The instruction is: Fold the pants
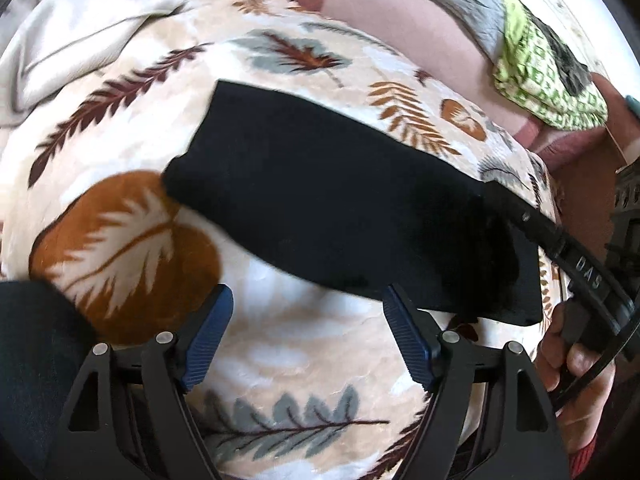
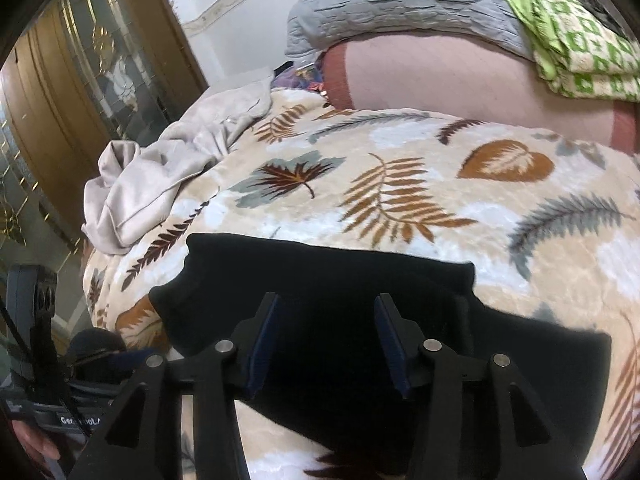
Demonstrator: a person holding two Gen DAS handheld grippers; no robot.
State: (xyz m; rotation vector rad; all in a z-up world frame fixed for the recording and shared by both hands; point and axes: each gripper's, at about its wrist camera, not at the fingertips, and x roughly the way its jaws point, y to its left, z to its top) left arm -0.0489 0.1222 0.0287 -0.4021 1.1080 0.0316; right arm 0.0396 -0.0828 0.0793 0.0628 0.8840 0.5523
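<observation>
Item: black pants (image 1: 340, 200), folded into a flat oblong bundle, lying on my leaf-print blanket (image 1: 132, 248).

Axis: in my left wrist view the long axis runs from upper left to lower right, with the narrower end toward the upper left and the broader end at lower right. In my right wrist view the bundle lies crosswise, wider than deep, with a stepped far edge.

Position against my tongs: the pants lie ahead of my left gripper (image 1: 306, 332) and off to its right; the near edge passes just above the tip of its right finger, and I cannot tell whether they touch. My right gripper (image 2: 326, 340) is over the middle of the bundle, both fingertips shown against the black cloth; contact cannot be told.

Tongs: left gripper spread wide, blue pads (image 1: 208, 336) well apart, with only blanket between them, holding nothing. Right gripper parted, a clear gap between its pads, nothing clamped.

Also on the bed: crumpled beige cloth (image 2: 160, 184) at far left, grey quilted pillow (image 2: 392, 4), green-patterned cloth (image 2: 576, 52).
</observation>
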